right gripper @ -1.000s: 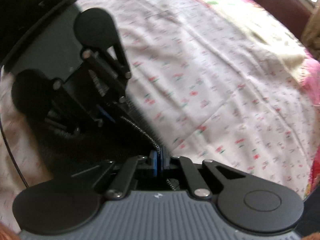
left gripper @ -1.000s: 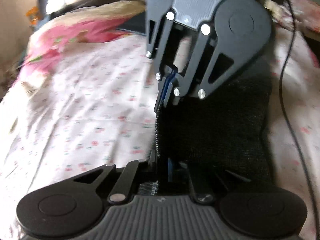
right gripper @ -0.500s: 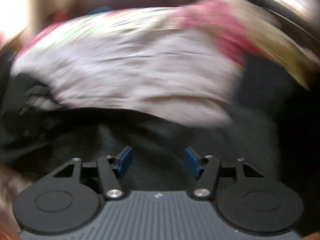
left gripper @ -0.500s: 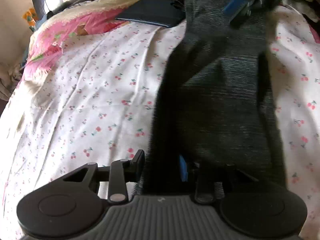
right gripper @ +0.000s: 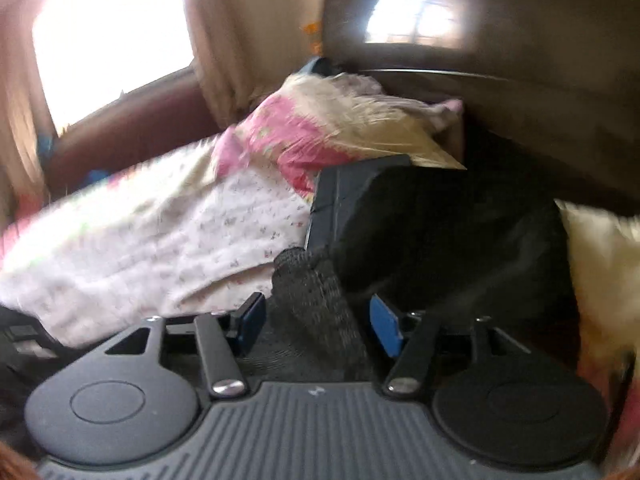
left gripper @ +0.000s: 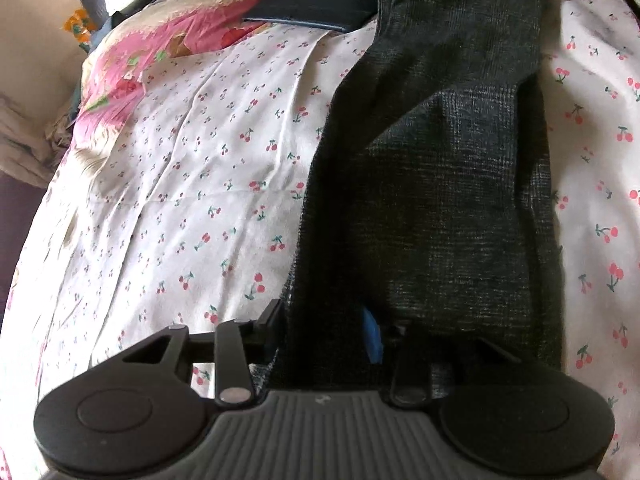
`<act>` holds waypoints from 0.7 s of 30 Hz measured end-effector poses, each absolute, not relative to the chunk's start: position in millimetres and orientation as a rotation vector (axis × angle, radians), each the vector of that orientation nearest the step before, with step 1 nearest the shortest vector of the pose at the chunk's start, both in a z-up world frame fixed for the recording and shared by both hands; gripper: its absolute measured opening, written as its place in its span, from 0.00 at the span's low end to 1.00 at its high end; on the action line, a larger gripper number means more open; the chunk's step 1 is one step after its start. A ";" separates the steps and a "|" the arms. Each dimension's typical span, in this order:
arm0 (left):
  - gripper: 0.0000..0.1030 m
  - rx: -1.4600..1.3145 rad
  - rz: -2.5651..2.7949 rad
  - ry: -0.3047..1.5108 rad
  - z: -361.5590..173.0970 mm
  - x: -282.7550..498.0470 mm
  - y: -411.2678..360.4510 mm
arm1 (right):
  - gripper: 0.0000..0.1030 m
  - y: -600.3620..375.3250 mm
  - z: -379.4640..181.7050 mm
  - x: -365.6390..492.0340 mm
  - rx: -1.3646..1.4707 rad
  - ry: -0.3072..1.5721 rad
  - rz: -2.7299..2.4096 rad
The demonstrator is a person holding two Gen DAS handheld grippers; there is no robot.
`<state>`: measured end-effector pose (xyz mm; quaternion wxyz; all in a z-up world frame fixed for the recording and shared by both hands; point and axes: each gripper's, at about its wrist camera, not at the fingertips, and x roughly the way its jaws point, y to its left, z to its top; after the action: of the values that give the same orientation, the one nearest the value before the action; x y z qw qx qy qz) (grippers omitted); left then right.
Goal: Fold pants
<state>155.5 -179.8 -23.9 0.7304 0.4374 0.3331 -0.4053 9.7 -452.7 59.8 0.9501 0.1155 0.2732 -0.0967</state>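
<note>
A bedsheet (left gripper: 192, 184) printed with small cherries fills most of the left wrist view, creased in long lines, with wide bare cloth to the left of centre and a narrower strip along the right edge. At the upper left it meets a pink floral cover (left gripper: 132, 68) that slopes off toward the frame's corner.

The pants (left gripper: 432, 200), dark grey with a fine check, lie on the sheet as a long band. Their long axis runs from the bottom centre of the frame up to the top right of centre, leaning a little rightward. The left edge is straight and sharp against the sheet; the right edge is softer, with a dark fold running beside it. A diagonal crease crosses the upper part. Their top end reaches a flat dark object (left gripper: 312, 12) at the upper centre.

The left gripper (left gripper: 324, 332) sits at the bottom, its jaws having just been opening. The pants' near end lies between them; one blue pad (left gripper: 372, 340) shows, and the cloth looks loose, not pinched.

In the blurred right wrist view, the right gripper (right gripper: 312, 324) stands parted with both blue pads clear, after its jaws have just been opening. A grey fold of pants (right gripper: 316, 300) rises between them, touching neither.
</note>
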 end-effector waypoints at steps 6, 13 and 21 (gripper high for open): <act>0.54 1.029 -0.841 0.683 -21.0 135.5 -174.7 | 0.51 -461.7 36.9 77.6 0.178 0.704 -0.213; 0.59 1.053 -0.852 0.573 -2.7 106.6 -171.7 | 0.64 -460.3 68.1 -8.3 0.357 0.608 -0.204; 0.65 1.087 -0.950 0.565 -10.4 67.5 -190.3 | 0.69 -467.5 -0.6 -15.8 0.662 0.693 -0.164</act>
<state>67.5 -190.3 -10.4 0.7145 0.4906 0.2550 -0.4287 -15.8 -467.5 -0.6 0.8841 0.3181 0.3332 -0.0788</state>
